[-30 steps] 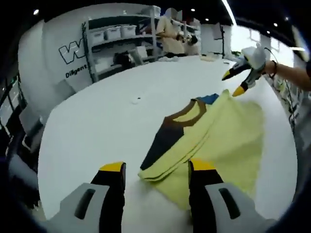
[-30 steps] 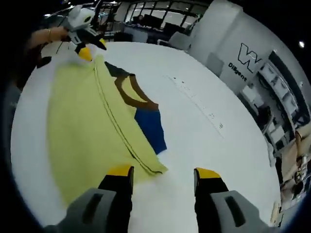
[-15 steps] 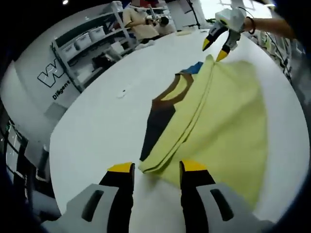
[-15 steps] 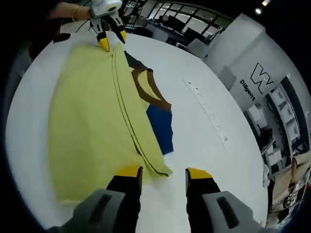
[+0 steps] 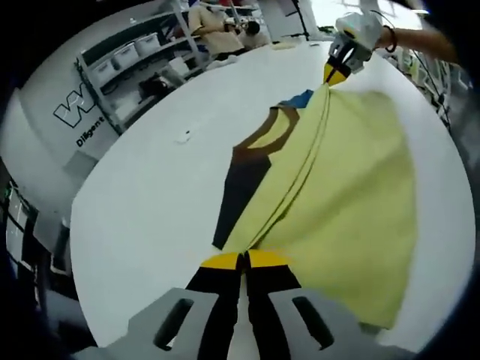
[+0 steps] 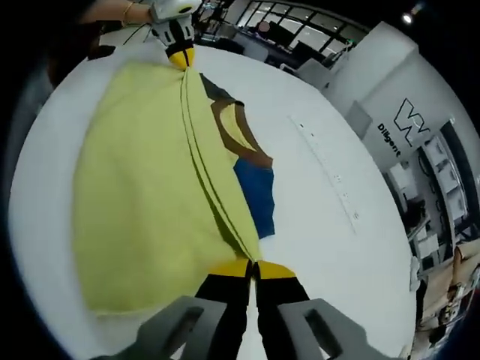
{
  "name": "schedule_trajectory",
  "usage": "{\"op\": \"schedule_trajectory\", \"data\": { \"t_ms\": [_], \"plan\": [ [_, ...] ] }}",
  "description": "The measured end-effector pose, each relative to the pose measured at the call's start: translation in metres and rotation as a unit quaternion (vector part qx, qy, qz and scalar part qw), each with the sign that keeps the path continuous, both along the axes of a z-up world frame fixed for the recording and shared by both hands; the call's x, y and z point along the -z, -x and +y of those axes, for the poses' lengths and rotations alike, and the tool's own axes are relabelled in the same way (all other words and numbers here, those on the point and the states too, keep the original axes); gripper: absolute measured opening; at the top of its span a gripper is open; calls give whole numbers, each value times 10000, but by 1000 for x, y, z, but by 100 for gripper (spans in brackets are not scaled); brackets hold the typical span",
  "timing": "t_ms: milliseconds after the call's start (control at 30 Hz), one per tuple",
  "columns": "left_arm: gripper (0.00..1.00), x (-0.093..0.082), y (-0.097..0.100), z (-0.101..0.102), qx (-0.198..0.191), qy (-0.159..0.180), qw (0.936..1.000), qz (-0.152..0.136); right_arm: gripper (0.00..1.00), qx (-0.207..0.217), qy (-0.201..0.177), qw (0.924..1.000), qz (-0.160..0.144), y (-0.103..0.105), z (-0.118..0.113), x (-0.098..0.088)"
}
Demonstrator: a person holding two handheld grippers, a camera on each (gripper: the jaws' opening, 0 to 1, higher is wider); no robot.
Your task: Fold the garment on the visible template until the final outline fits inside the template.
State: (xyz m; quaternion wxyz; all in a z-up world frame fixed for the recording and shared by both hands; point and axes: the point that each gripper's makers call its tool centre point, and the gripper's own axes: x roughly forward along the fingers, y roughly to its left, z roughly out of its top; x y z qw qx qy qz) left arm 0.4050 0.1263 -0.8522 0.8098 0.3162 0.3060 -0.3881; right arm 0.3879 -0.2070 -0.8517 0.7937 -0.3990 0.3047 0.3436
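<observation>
Both grippers, apart 0.5 s ago, now pinch opposite ends of folded edge of yellow T-shirt w/ brown collar + blue sleeve (image 5: 352, 195) on white table (image 5: 157, 187): left gripper (image 5: 244, 259), right gripper (image 6: 253, 265) clamped. Wall lettering reads "Diligent" (image 6: 391, 136)

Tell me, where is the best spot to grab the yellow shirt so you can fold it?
Probably the two ends of the folded edge, coming in low along the table. The shirt lies flat and its layers bunch into a ridge there, easy to pinch. Both the left gripper and the right gripper are shut on those ends.
</observation>
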Motion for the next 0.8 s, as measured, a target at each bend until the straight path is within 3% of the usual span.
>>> {"op": "schedule_trajectory", "data": {
  "t_ms": [133, 333, 433, 500, 533, 600, 633, 667, 733, 800],
  "plan": [
    [0, -2, -1, 1, -539, 448, 9969, 367, 0, 239, -219, 9995, 17, -7, -4, -2],
    [0, -5, -5, 2, -844, 761, 9921, 526, 0, 604, -477, 9970, 53, -14, -2, -5],
    [0, -4, -9, 2, -1316, 1102, 9822, 762, 0, 1181, -889, 9884, 350, -15, -3, -3],
    [0, -4, -12, 3, -1539, 1185, 9771, 871, 0, 1459, -1094, 9826, 343, -24, -5, -5],
    [0, -4, -14, 4, -1620, 1217, 9753, 885, 0, 1685, -1316, 9761, 390, -24, -3, -8],
    [0, -4, -18, 4, -1845, 1318, 9694, 941, 0, 1762, -1376, 9740, 373, -24, -1, -9],
    [0, -5, -20, 3, -2066, 1489, 9614, 1044, 0, 1807, -1371, 9732, 372, -25, -1, -10],
    [0, -5, -21, 3, -2133, 1536, 9589, 1072, 0, 1863, -1397, 9719, 361, -27, -1, -9],
    [0, -4, -21, 2, -2425, 1717, 9476, 1177, 0, 1903, -1390, 9712, 354, -29, 0, -6],
    [0, -3, -23, 2, -2444, 1744, 9467, 1168, 0, 2045, -1492, 9666, 396, -30, 0, -3]
  ]
}}
